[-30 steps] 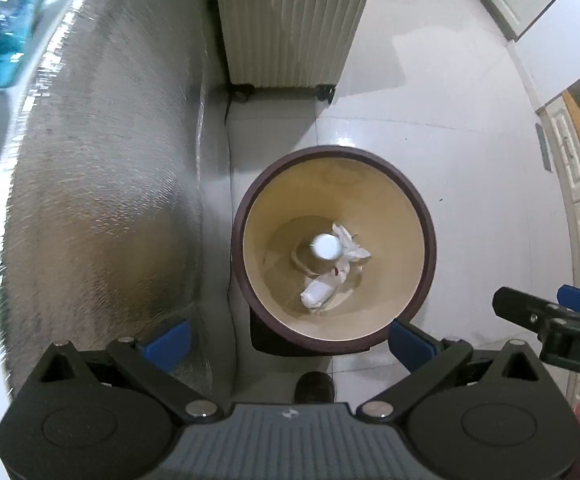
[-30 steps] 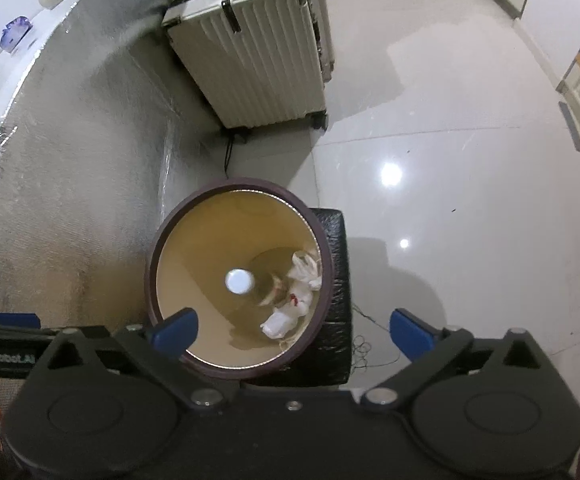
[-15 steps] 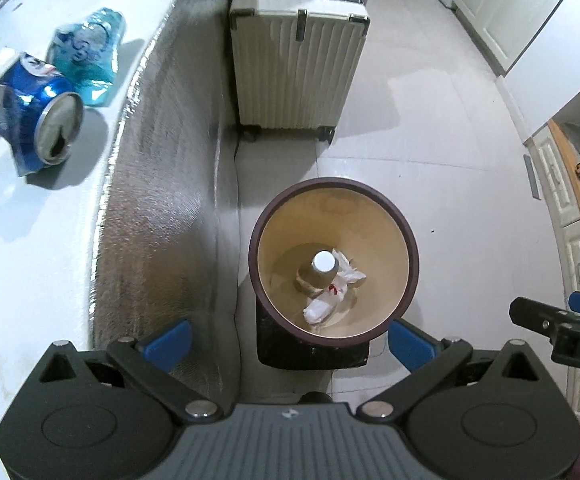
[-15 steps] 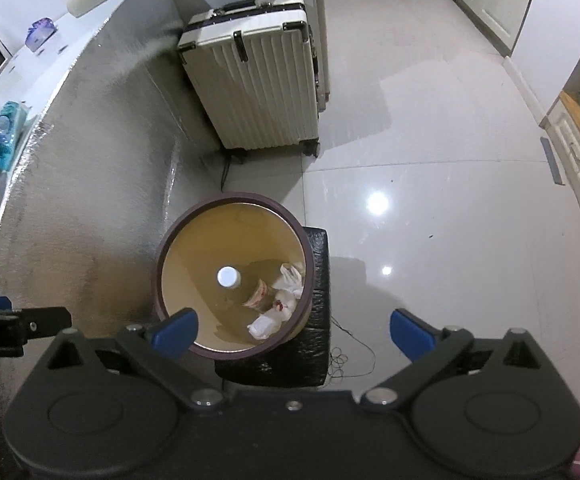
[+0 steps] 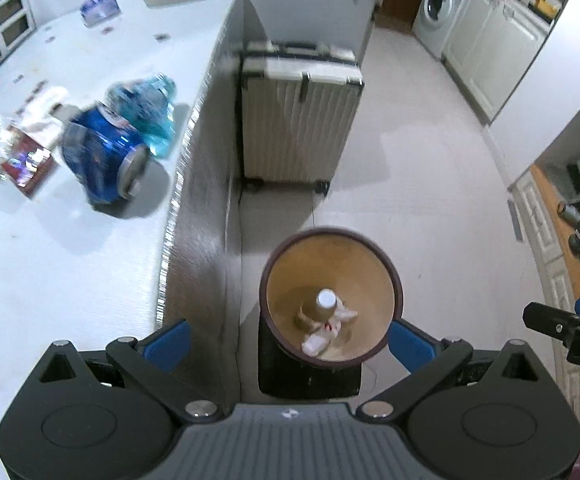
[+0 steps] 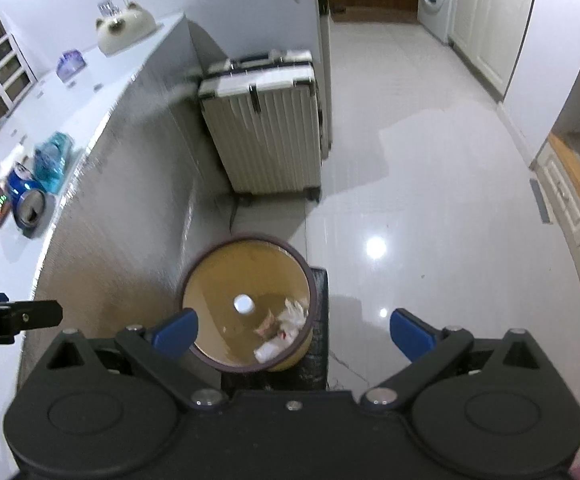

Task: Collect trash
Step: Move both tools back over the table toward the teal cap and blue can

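Observation:
A brown round bin (image 5: 386, 268) stands on a black stool on the floor; it holds a white-capped bottle (image 5: 326, 300) and crumpled white tissue (image 5: 322, 338). It shows in the right wrist view (image 6: 194, 276) too. On the white counter lie a crushed blue can (image 5: 98, 160), a teal plastic wrapper (image 5: 154, 116) and a red snack packet (image 5: 24, 160). My left gripper (image 5: 290, 342) is open and empty, high above the bin. My right gripper (image 6: 294, 332) is open and empty, also high above the bin.
A white ribbed suitcase (image 5: 298, 116) stands against the counter's end. The counter's silver side panel (image 5: 198, 240) drops beside the bin. White cabinets and a washing machine (image 5: 442, 20) line the far right. A cream cat-shaped object (image 6: 124, 32) sits far along the counter.
Both grippers have risen and tilted up; the bin looks smaller and the counter with the can and wrappers has come into view. Both stay open and empty.

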`<state>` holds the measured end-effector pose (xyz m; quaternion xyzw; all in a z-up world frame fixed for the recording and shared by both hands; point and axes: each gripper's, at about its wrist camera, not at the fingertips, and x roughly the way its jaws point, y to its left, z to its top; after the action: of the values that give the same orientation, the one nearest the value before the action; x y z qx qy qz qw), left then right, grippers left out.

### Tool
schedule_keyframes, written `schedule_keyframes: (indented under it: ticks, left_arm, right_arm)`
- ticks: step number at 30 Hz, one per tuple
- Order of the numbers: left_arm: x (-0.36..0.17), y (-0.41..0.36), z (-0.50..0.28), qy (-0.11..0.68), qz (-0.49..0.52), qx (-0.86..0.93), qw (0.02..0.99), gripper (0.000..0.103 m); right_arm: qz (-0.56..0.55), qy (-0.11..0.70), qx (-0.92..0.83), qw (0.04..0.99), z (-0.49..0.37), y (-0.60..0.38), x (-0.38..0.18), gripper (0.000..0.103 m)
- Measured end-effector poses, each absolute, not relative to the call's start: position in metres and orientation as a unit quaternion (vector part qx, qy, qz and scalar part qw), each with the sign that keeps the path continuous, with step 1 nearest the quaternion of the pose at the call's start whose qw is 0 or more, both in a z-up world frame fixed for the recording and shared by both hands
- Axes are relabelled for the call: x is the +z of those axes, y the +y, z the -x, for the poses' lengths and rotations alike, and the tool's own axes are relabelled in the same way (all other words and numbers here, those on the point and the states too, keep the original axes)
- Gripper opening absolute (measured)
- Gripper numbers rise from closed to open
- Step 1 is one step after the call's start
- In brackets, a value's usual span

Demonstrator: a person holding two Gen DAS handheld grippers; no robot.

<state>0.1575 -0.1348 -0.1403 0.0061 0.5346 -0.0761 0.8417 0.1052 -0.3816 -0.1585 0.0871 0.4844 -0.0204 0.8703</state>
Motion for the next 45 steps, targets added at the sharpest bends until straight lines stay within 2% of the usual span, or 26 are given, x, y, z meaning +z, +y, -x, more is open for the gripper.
schedule_keyframes:
  ticks: [12,23,35,45]
  left_arm:
    - [-0.081,-0.054,-0.135,0.462,0.022,-0.048,0.885,0.103]
    - [-0.064,0.048,-0.141,0.438,0.036,-0.025,0.898,0.103]
    - [-0.079,0.19,-0.176,0.426,0.057,0.053,0.901,0.103]
    - [-0.115,0.328,-0.198,0.439,0.089,0.133,0.884,0.103]
  right_arm:
    - [-0.078,0.418,0.001,0.905,-0.102,-0.322,-0.108,0.103]
    - [-0.054,0.374,0.036,0.925,-0.129,-0.209,-0.083,0.103]
    - [-0.025,0.343,0.102,0.933,-0.19,-0.1,-0.084,0.103]
    - [0.009,0.399,0.141,0.906,-0.264,-0.05,-0.121,0.103]
